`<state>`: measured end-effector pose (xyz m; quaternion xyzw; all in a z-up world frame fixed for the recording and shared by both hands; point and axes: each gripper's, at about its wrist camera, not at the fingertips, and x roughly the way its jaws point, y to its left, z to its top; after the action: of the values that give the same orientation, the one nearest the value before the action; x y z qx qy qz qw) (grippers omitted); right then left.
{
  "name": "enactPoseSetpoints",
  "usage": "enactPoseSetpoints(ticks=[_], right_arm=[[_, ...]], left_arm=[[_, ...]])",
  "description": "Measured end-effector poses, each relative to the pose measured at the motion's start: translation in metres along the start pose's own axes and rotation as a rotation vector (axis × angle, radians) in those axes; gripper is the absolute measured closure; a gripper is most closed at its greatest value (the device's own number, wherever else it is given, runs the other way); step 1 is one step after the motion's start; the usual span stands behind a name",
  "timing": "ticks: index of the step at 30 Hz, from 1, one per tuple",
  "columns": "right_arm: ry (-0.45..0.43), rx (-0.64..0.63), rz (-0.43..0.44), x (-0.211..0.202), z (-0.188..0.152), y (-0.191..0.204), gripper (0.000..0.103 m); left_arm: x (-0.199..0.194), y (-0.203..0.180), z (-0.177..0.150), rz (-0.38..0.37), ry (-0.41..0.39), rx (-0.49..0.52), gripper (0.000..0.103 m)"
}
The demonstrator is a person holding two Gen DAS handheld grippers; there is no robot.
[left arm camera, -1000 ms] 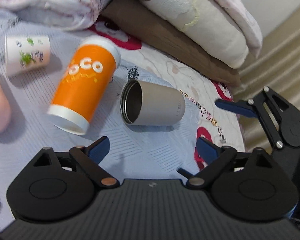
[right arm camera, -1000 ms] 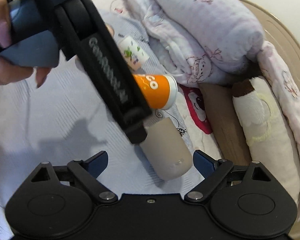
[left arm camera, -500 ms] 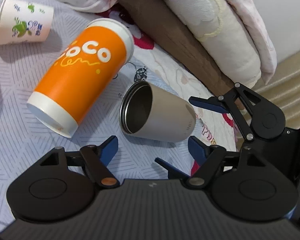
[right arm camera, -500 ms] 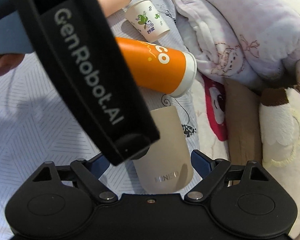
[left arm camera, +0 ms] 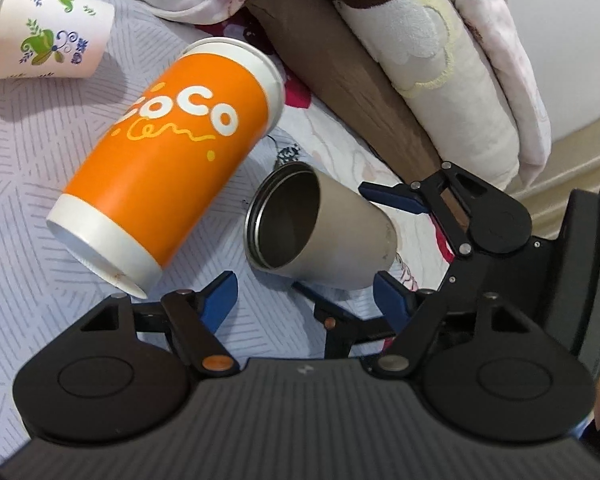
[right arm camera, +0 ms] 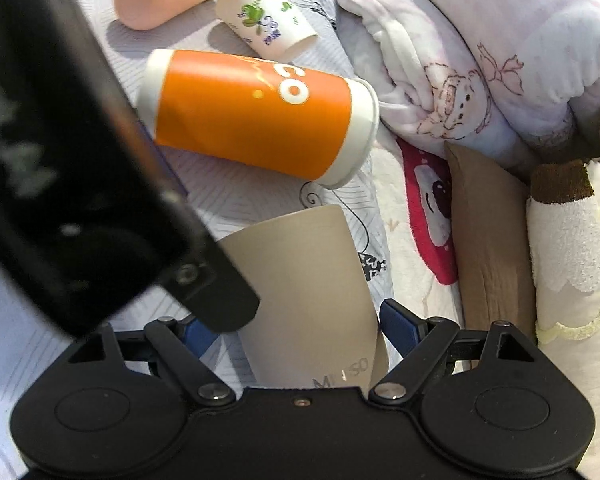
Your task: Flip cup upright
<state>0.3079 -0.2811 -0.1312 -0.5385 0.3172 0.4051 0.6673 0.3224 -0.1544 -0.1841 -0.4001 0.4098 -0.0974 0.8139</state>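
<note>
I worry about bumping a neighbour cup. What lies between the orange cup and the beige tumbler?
Only bare patterned bedsheet separates the orange cup from the beige tumbler; the left wrist view shows it.

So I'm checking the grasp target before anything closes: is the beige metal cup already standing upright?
No, the beige metal cup lies on its side on the bedsheet, its open mouth facing sideways.

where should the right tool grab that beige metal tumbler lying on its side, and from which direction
Probably across the tumbler's narrower closed base end, coming in along its length from the base side. It lies flat on the bedspread, mouth toward the orange cup, and the open right tool already straddles that end. The left tool is open, near the mouth.
</note>
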Motion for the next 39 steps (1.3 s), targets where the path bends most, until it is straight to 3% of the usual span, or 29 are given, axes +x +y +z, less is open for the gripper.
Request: enactPoseSetpoints(ticks=[12,19,21,23,27,33,39], right_arm=[[0.024,0.123,-0.015,0.007,0.006,-0.005,0.016],[0.060,0.225,0.090,-0.002,0.012,-0.009,0.016],[0.059,0.307,0.150,-0.004,0.012,-0.016,0.016],[0.041,0.478,0.230,-0.005,0.006,-0.027,0.016],[0.043,0.674,0.279,-0.015,-0.012,-0.022,0.017],[0.053,0.817,0.342,-0.026,-0.019,-0.005,0.017],[0.067,0.909,0.332,-0.038,-0.017,0.013,0.017]], left_arm=[[-0.013,0.011,-0.005,-0.051,-0.004,0.000,0.030],[-0.017,0.013,-0.001,-0.043,0.030,-0.012,0.030],[-0.018,0.012,-0.004,-0.035,0.045,-0.006,0.030],[-0.020,0.012,-0.008,-0.024,0.048,-0.004,0.030],[-0.025,0.019,-0.012,-0.022,0.076,-0.029,0.030],[-0.028,0.024,-0.024,-0.040,0.122,-0.044,0.030],[-0.039,0.029,-0.028,-0.055,0.164,-0.056,0.030]])
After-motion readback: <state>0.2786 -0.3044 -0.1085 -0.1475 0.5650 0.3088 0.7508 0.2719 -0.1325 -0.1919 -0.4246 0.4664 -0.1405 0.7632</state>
